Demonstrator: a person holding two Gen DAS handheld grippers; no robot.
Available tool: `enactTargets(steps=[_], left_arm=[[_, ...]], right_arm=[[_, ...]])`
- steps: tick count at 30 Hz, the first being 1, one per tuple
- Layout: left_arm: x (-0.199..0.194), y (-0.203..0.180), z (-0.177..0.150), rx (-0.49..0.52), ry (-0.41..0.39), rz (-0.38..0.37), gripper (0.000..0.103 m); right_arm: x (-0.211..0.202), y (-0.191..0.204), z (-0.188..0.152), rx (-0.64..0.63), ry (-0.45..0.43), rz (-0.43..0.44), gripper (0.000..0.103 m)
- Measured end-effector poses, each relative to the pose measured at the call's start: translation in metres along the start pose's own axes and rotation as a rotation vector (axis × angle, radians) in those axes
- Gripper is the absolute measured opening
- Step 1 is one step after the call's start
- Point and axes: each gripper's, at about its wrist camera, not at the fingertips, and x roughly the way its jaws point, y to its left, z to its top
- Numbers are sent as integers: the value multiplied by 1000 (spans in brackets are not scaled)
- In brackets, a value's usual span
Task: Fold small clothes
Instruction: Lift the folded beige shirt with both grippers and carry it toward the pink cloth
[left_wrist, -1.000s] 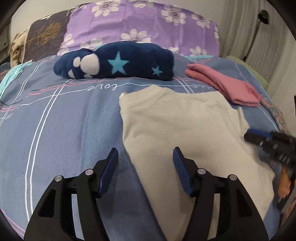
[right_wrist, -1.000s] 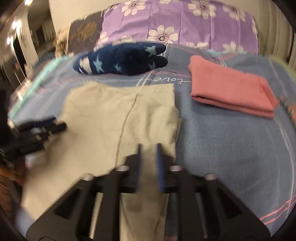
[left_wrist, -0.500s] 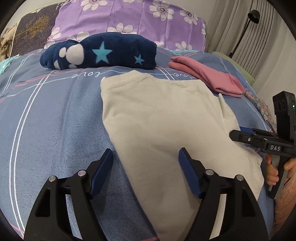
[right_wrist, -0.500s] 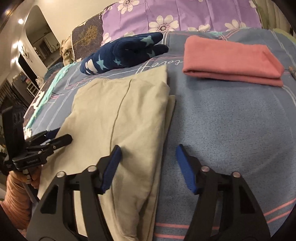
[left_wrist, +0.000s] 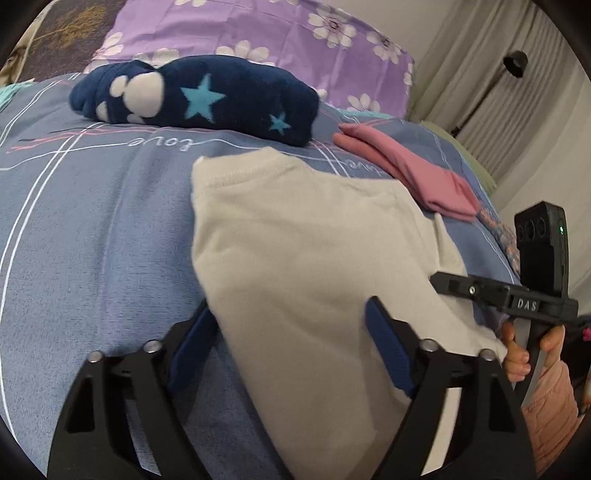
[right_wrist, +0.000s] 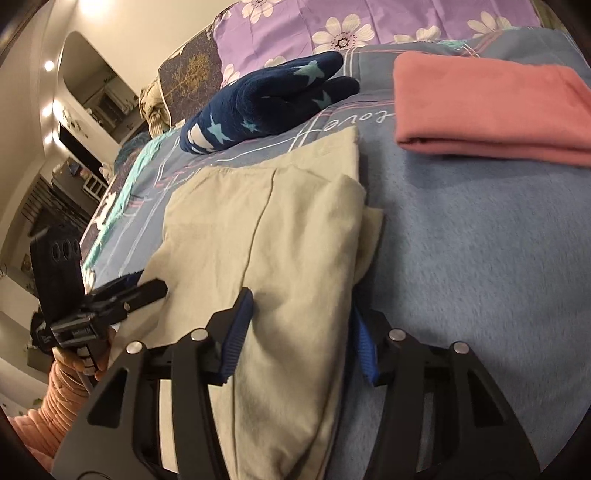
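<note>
Tools, left (left_wrist: 291, 339) and right (right_wrist: 299, 332), both gape wide astride beige garment (left_wrist: 314, 258), seemingly unclamped.

Garment (left_wrist: 303, 258) on the bedspread (left_wrist: 92, 229), plush item (left_wrist: 207, 98) behind it, folded cloth (left_wrist: 413, 173) behind right

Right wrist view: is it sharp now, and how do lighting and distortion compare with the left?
Right wrist view: mostly sharp, warm yellowish cast, bright ceiling lights glare at top left. Left wrist view: cooler, even light, slight blur on the beige garment near the fingers. Both show strong fisheye bending and dark corners.
</note>
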Motion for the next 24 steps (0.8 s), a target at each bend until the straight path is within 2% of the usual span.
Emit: enactTargets(steps=[1, 2, 3, 6, 9, 11, 13, 18, 24], left_arm=[[-2, 1, -1, -3, -5, 16, 58], [-5, 4, -1, -8, -10, 22, 43], [-8, 7, -1, -22, -12, 10, 33], [-15, 11, -1, -44, -22, -19, 19], [-24, -7, 0, 25, -55, 45, 15], [-35, -24, 1, 94, -88, 87, 14], [-49, -39, 3, 143, -127, 100, 13], [-86, -76, 24, 203, -207, 83, 13], [-109, -129, 66, 262, -286, 56, 13]], right_arm=[[-1, 1, 0, 2, 1, -6, 53], [-2, 2, -1, 3, -6, -17, 50], [-3, 2, -3, 2, -14, -32, 47], [-9, 9, -9, -6, -59, -63, 27], [-18, 22, -11, -37, -102, -116, 14], [-33, 35, -12, -70, -143, -127, 13], [-48, 46, -13, -93, -184, -128, 13], [-96, 71, -10, -151, -290, -182, 13], [-166, 78, 14, -185, -432, -255, 12]])
